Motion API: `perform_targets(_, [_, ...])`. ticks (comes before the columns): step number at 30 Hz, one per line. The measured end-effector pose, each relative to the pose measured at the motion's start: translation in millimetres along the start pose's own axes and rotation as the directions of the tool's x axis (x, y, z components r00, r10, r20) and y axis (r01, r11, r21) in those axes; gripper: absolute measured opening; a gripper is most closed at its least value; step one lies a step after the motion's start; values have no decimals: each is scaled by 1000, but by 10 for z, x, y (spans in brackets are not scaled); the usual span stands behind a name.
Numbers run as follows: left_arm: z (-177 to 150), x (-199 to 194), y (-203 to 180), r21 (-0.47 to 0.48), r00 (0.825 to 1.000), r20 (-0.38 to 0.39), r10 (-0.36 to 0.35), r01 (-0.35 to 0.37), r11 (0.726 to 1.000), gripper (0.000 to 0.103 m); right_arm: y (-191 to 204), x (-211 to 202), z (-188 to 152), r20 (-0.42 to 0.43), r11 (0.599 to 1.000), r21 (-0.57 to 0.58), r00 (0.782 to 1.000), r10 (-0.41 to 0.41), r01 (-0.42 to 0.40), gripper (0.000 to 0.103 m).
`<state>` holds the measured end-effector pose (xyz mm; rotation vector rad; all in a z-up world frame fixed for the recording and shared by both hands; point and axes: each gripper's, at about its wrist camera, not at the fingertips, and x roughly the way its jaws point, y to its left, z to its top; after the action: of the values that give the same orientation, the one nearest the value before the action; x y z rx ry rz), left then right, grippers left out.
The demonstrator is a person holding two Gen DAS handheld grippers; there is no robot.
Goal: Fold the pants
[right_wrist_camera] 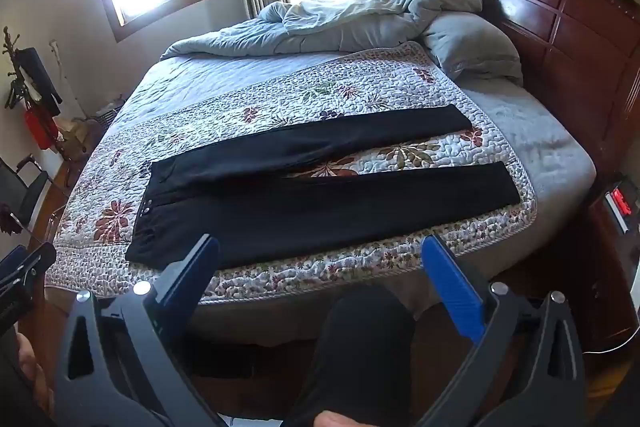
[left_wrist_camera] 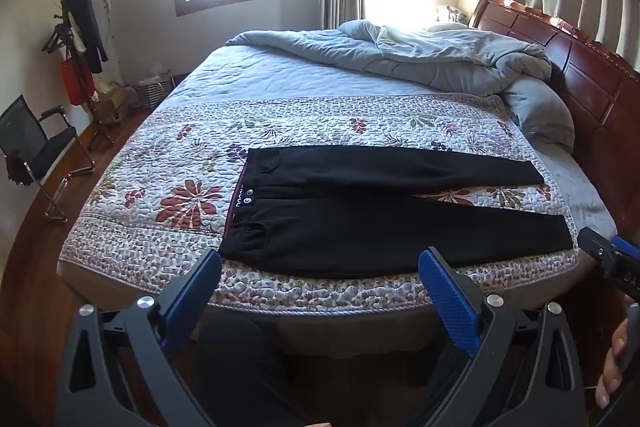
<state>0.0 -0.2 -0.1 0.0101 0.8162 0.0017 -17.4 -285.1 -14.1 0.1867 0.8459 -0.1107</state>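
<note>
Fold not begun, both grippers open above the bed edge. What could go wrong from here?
1. The black pants lie flat on a quilted floral cover; fingers may pinch the cover too.
2. The near leg lies close to the bed edge, so a tug might slide it off.
3. The legs are splayed, so the fold may come out uneven.

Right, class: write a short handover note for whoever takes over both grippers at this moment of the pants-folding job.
Left gripper: open, empty, held off the near edge of the bed.
Right gripper: open, empty, likewise short of the bed.
Pants: black, flat on the quilt, waistband left, legs spread apart to the right.
Done: pants laid out.
Left: all folding; probably one leg over the other first.
</note>
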Motion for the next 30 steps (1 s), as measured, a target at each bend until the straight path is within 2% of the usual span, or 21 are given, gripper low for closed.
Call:
perform_targets(8, [36,14,-12,0,1000,-7,-13,13,1000,99,18,-4,19,2,1000,-10,1000,-4,4,101])
perform_targets(30, [55,-70,49,-7,1000,19,7,-7,1000,99,128,-13,7,11,999,-44,1000,-16,16,101])
